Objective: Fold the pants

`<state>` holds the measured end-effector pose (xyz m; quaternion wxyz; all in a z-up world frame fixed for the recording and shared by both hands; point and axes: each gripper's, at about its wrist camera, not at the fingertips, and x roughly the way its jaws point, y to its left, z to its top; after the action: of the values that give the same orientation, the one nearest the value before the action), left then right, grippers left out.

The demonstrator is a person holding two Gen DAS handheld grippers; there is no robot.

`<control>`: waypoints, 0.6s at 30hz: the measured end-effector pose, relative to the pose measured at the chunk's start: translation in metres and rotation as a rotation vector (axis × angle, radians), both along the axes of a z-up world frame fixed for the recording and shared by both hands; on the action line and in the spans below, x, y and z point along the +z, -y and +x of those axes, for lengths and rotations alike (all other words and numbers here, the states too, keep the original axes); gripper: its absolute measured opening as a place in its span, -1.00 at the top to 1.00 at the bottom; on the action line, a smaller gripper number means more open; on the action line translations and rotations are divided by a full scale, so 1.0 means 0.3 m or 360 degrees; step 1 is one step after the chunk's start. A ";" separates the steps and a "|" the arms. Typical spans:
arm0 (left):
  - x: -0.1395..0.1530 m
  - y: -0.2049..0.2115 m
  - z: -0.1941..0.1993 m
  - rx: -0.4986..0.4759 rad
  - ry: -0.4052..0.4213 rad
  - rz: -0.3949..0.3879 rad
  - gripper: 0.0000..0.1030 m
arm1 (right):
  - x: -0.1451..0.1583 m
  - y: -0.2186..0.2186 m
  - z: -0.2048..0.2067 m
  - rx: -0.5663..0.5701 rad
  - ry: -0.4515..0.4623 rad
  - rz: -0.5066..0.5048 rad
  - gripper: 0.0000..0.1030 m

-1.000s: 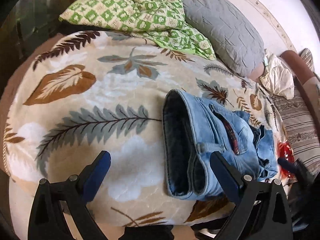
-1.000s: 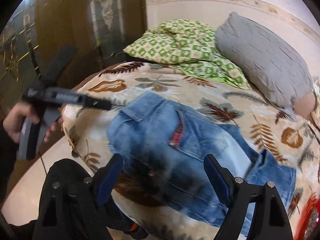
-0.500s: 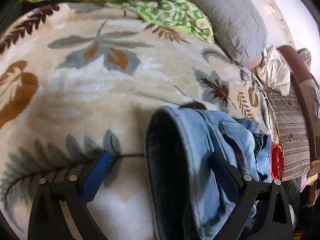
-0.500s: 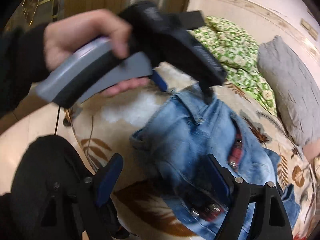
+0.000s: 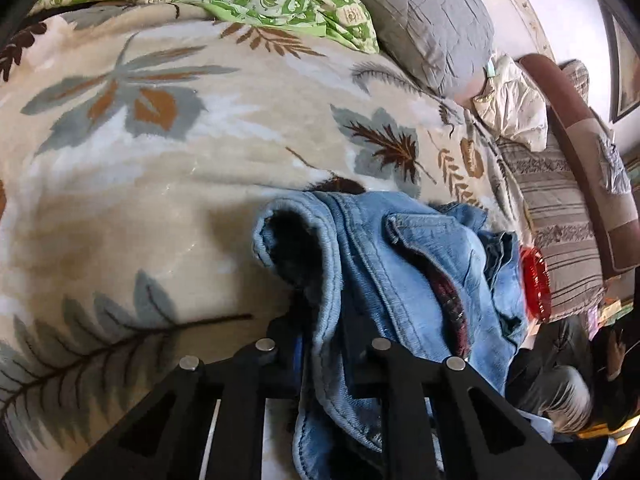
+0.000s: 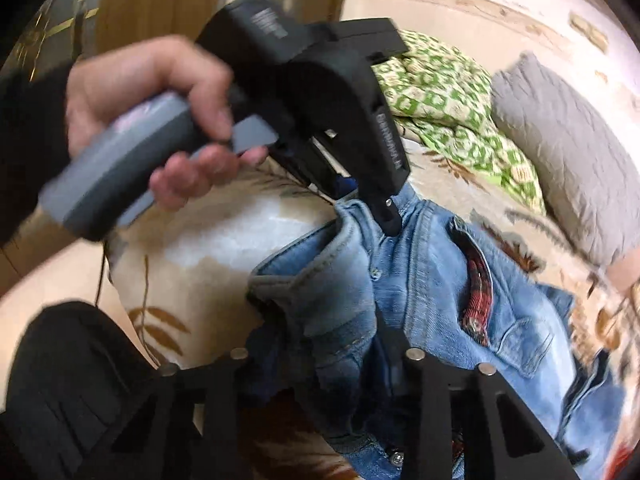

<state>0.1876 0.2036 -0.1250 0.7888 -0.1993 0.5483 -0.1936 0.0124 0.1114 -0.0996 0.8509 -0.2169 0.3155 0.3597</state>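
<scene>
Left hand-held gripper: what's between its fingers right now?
Denim: the waistband edge of the jeans sits between the closing jaws of the left hand-held gripper, clearest in the left wrist view.

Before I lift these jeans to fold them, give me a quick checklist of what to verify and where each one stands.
1. Left hand-held gripper has denim between its jaws: ok; they are closing on the waistband of the jeans.
2. Right hand-held gripper has denim too: ok; its jaws are closing on a bunched fold.
3. Both grips on the same waist edge: ok, as the right wrist view shows the left hand-held gripper biting further along it.
4. Jeans lie flat: not ok, legs are crumpled.
5. Bedspread caught in either grip: cannot tell.
6. Red object clear of the jeans: cannot tell.
</scene>
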 end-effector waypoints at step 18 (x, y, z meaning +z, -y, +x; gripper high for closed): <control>0.490 0.611 -0.059 -0.0461 0.0377 0.0010 0.73 | 0.245 0.636 0.044 -0.0317 -0.0298 0.1009 0.40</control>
<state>0.1700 0.0203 0.0220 0.8123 -0.0917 0.4750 -0.3257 0.0257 -0.0794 -0.0260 0.8742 0.1240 0.2845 0.3734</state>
